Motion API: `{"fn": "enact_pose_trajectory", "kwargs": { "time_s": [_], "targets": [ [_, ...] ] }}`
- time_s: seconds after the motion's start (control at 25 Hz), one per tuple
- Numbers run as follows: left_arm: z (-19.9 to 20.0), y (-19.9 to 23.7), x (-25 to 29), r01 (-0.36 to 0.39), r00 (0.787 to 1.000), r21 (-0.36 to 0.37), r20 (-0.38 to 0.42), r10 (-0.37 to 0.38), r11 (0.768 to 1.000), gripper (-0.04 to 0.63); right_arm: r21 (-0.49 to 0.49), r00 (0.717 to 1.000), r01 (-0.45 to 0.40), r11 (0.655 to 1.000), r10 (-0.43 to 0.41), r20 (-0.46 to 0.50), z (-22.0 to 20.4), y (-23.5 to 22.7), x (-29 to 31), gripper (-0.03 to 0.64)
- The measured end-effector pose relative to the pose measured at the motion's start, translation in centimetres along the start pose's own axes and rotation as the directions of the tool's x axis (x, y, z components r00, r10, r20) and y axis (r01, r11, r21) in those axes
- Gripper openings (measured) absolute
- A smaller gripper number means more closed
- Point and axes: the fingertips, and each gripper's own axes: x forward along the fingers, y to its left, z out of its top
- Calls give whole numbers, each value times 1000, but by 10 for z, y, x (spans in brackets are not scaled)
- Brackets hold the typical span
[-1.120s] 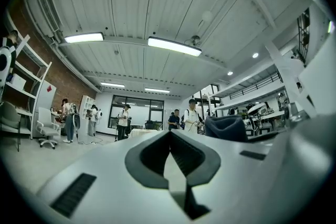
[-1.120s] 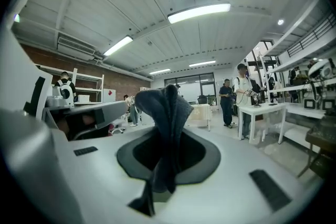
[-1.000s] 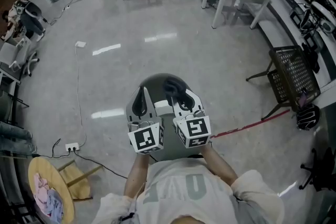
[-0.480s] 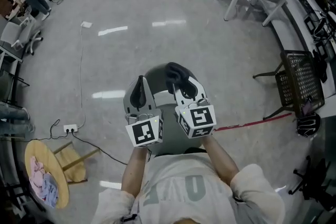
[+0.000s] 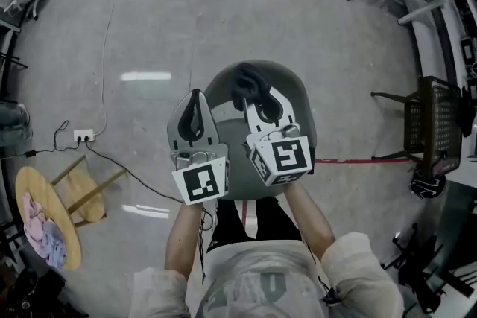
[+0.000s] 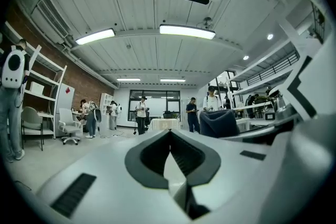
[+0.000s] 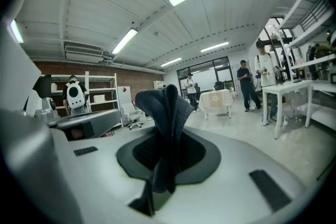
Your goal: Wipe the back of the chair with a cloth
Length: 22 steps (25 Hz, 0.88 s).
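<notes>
Closest in, the left gripper (image 5: 195, 104) and right gripper (image 5: 251, 94) are held side by side, their marker cubes towards the head camera. The left one's jaws are pressed together with nothing between them; its own view (image 6: 169, 136) confirms that. The right gripper (image 7: 164, 152) is clamped on a dark grey knitted cloth (image 7: 165, 105), which bunches up above the jaw tips.

From above, that cloth (image 5: 248, 80) sits over the rounded grey plastic chair (image 5: 302, 112) directly below both grippers; whether it touches the chair I cannot tell.

Around the chair lies a polished grey concrete floor (image 5: 149, 18) that mirrors the ceiling lights. A red line (image 5: 358, 159) runs off to the right, and a white power strip (image 5: 82, 135) lies on the left. Beside it stands a round wooden stool (image 5: 45, 212) with pink and blue rags on top. A dark mesh chair (image 5: 432, 123) is at the right edge.

Only the gripper views show the ceiling's long strip lights (image 6: 186, 31), a brick wall (image 6: 79, 81), a white table (image 7: 294, 92) and people standing at the far end.
</notes>
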Motion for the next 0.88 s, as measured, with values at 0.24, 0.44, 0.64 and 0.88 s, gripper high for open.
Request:
{"fn": "enact_pose_trajectory", "kwargs": {
  "time_s": [0.24, 0.44, 0.64, 0.88],
  "targets": [
    [-79, 30, 6, -56, 998, -4, -30, 56, 998, 15, 33, 999, -29, 999, 30, -23, -71, -8, 42, 58],
    [-129, 34, -3, -38, 997, -13, -73, 37, 999, 15, 61, 996, -48, 997, 53, -73, -127, 2, 56, 58],
    [-158, 35, -2, -49, 995, -25, -93, 47, 998, 15, 65, 994, -72, 995, 77, -76, -150, 8, 72, 58],
    [-168, 45, -1, -65, 994, -25, -93, 63, 998, 15, 33, 992, -100, 994, 102, -69, -155, 18, 89, 58]
  ]
}}
